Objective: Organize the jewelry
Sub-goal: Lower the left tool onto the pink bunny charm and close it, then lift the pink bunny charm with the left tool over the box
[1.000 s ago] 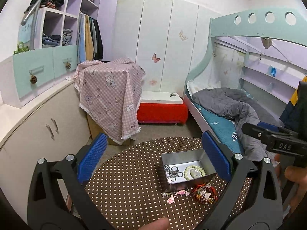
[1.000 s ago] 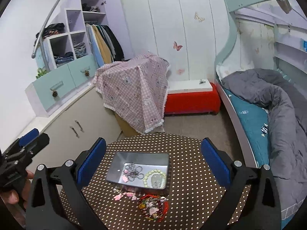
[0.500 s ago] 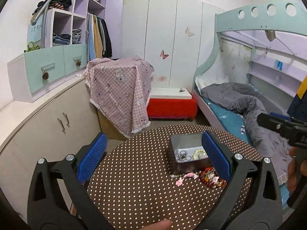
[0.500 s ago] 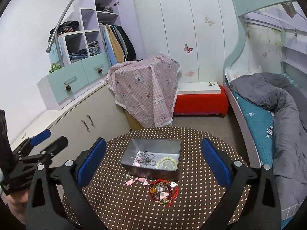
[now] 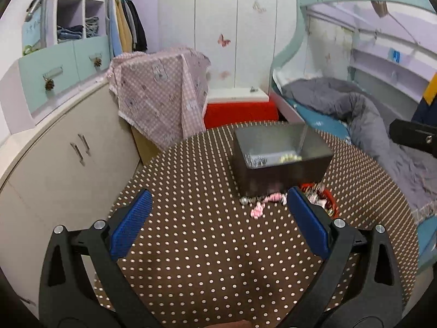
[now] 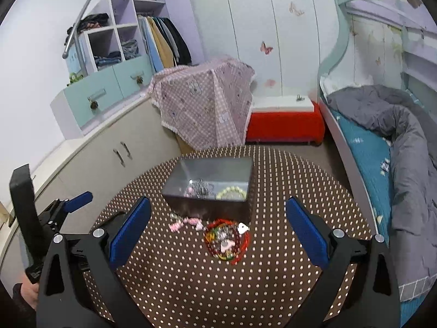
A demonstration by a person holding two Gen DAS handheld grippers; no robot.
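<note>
A grey metal box (image 6: pixel 210 183) stands on the round brown dotted table (image 6: pixel 191 273); it holds a silver chain (image 6: pixel 200 186) and a pale green bead bracelet (image 6: pixel 232 191). Just in front of it lie a pink beaded piece (image 6: pixel 185 222) and a red multicoloured bracelet bundle (image 6: pixel 226 239). My right gripper (image 6: pixel 218 232) is open above the table, the bundle between its fingers. My left gripper (image 5: pixel 215 218) is open, with the box (image 5: pixel 281 161), pink piece (image 5: pixel 262 205) and red bundle (image 5: pixel 322 199) ahead to its right. Both are empty.
A low beige cabinet (image 6: pixel 109 161) curves along the left. A pink checked cloth (image 6: pixel 207 104) covers something behind the table, beside a red bench (image 6: pixel 284 123). A bunk bed with a grey duvet (image 6: pixel 404 147) runs along the right.
Both grippers have dropped lower and closer to the table, so the box and jewelry look nearer. The left view has swung so the box sits to its right. Both stay open.
</note>
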